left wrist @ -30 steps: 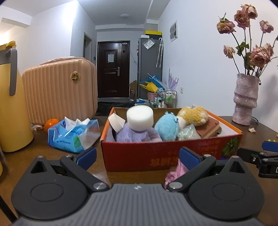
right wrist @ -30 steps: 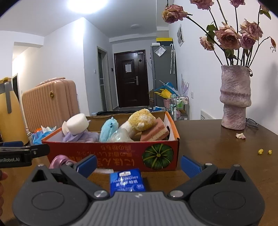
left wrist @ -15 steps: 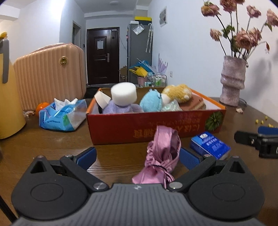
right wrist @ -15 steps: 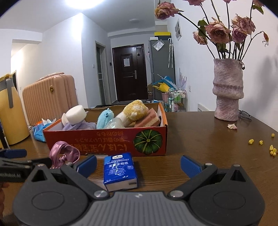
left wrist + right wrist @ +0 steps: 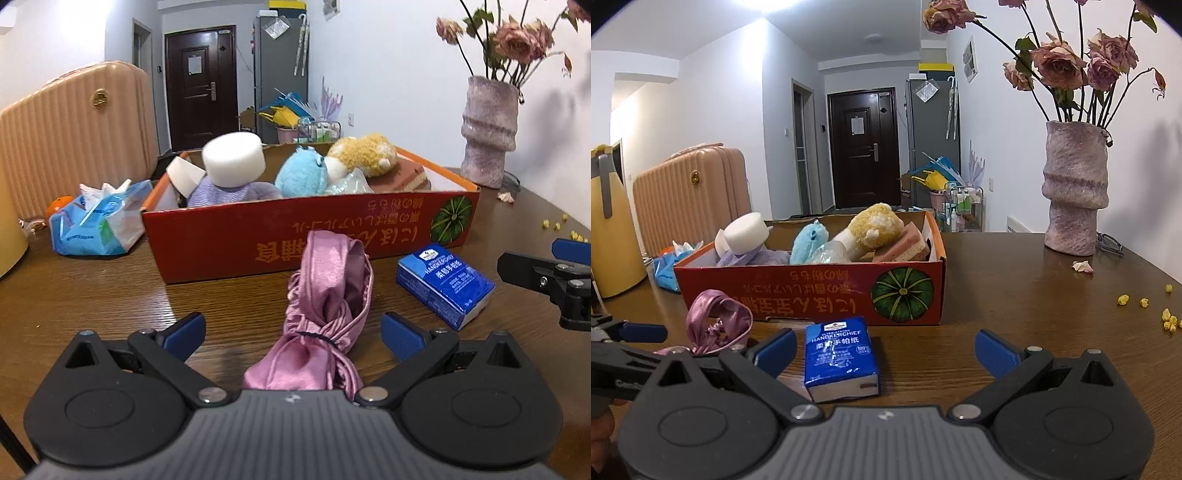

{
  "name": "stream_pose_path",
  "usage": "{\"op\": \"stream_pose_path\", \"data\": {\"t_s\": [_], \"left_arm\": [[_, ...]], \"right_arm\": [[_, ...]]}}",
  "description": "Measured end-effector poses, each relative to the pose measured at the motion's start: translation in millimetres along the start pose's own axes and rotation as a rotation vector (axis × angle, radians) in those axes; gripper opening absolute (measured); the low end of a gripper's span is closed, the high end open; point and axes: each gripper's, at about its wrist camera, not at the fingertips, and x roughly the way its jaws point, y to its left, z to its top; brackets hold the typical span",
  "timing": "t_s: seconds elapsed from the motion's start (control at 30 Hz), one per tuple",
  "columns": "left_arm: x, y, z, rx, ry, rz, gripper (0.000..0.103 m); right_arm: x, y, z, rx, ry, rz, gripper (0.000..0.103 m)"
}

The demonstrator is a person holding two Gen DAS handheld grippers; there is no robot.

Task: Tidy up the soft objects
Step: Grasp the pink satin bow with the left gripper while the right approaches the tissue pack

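A pink satin scrunchie point(image 5: 325, 310) lies on the brown table just in front of the red cardboard box point(image 5: 295, 236). My left gripper point(image 5: 293, 332) stands open with the scrunchie between its blue fingertips, not touching them. The scrunchie point(image 5: 716, 321) also shows at the left of the right wrist view. A blue handkerchief pack point(image 5: 840, 356) lies flat before the box point(image 5: 812, 291), between the open fingers of my right gripper point(image 5: 886, 349). The box holds a white sponge point(image 5: 234, 158), a blue plush point(image 5: 303, 175), a yellow plush point(image 5: 364, 155) and a brown sponge point(image 5: 400, 177).
A blue tissue pack point(image 5: 98, 221), an orange point(image 5: 59, 205) and a peach suitcase point(image 5: 74, 129) sit left of the box. A yellow jug point(image 5: 611, 229) stands far left. A vase with dried roses point(image 5: 1073, 192) stands at the right, with yellow crumbs point(image 5: 1145, 304) on the table.
Both grippers have drawn back from the box. The scrunchie and the handkerchief pack now lie fully in view between the open fingers.
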Motion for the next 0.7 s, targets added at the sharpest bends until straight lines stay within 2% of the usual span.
{"op": "stream_pose_path", "data": {"t_s": [0.23, 0.4, 0.47, 0.57, 0.7], "left_arm": [[7.1, -5.2, -0.5, 0.022, 0.024, 0.001, 0.086], [11.5, -5.4, -0.5, 0.024, 0.052, -0.027, 0.059], [14.3, -4.2, -0.7, 0.018, 0.069, -0.04, 0.054], [13.4, -2.2, -0.5, 0.006, 0.067, -0.058, 0.041], [12.0, -1.8, -0.3, 0.003, 0.063, -0.064, 0.038]], "right_arm": [[3.4, 1.4, -0.2, -0.003, 0.01, -0.007, 0.103], [3.4, 2.3, -0.6, -0.008, 0.009, -0.007, 0.103], [3.5, 2.0, -0.5, -0.007, 0.01, -0.008, 0.103], [4.2, 2.2, -0.4, -0.006, 0.013, -0.013, 0.103], [5.1, 2.2, -0.4, -0.006, 0.013, -0.016, 0.103]]}}
